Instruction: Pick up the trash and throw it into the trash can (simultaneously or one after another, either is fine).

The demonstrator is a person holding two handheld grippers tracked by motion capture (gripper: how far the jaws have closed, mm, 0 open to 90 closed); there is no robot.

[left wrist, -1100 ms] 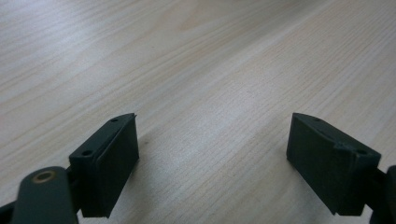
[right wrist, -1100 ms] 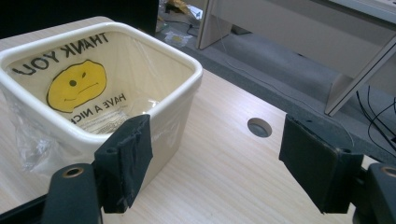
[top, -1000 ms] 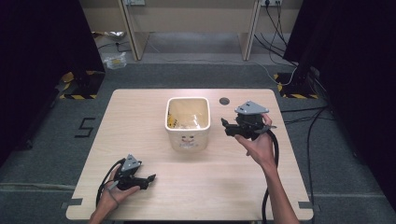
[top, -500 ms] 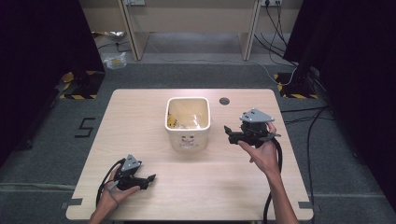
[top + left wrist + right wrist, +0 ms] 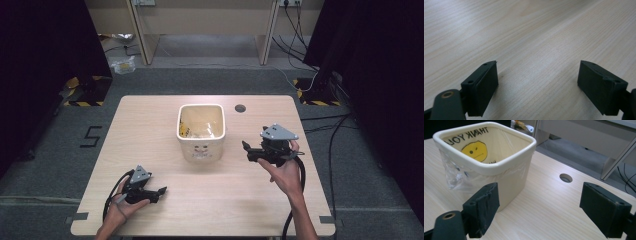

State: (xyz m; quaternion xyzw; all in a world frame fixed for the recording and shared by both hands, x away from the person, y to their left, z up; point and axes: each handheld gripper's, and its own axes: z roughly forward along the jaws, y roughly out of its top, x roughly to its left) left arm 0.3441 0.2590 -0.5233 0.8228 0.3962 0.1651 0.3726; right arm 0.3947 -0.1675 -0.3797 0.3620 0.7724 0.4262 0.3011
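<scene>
L gripper (image 5: 161, 190) sits nearest, low on the bare table (image 5: 150, 125), jaws spread wide w/ nothing but wood between them. Farther up, R gripper (image 5: 245, 150) is held beside the bin (image 5: 201, 147); its jaws have just been opening, now gaping, nothing between. From R fingers (image 5: 482, 210) the bin lies just ahead and to the left, apart, not touching. It stands upright, bag-lined. R hand is much nearer than L. Count: 1 bin, 1 liner bag (image 5: 455, 173), 2 grippers, 1 cable hole (image 5: 565, 178) beyond.
</scene>
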